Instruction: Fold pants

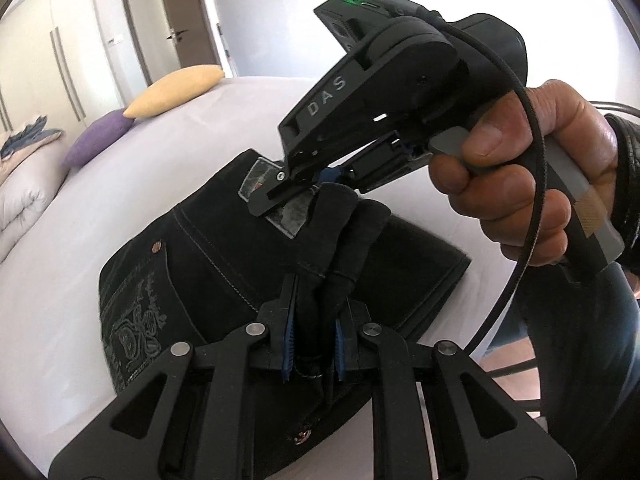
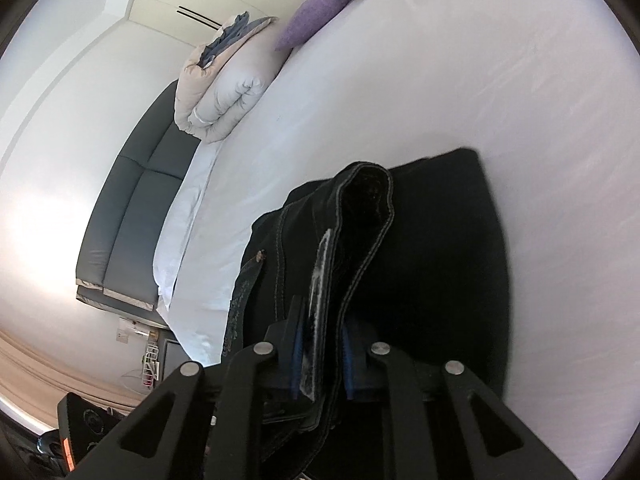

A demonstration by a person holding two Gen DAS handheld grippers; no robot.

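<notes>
- The black pants (image 1: 224, 248) lie partly folded on the bed (image 1: 100, 184), with the embroidered back pocket facing up and a folded layer spread flat beyond it.
- The left claw (image 1: 316, 344) is closed tight on a bunched ridge of dark denim that rises straight ahead of it, pinched between its blue pads (image 1: 289, 336).
- The right claw (image 2: 322, 360) is clamped on the waistband edge with its grey leather patch (image 2: 320, 280); no gap shows between pad and cloth.
- In the left wrist view the right claw (image 1: 280, 194) sits just beyond the left one, held by a hand (image 1: 532, 184) coming in from the right; both grip the same raised edge, close together.
- The lifted edge runs away from both claws along their pointing line, with the flat bulk of the garment lying below and ahead, so I judge the next move carries this edge forward over it.
- The bed sheet is pale and smooth; a yellow pillow (image 1: 176, 90), a purple pillow (image 1: 98, 138) and a rolled duvet (image 2: 224, 96) sit at its far side, with wardrobe doors (image 1: 60, 60) and a room door (image 1: 176, 20) behind.
</notes>
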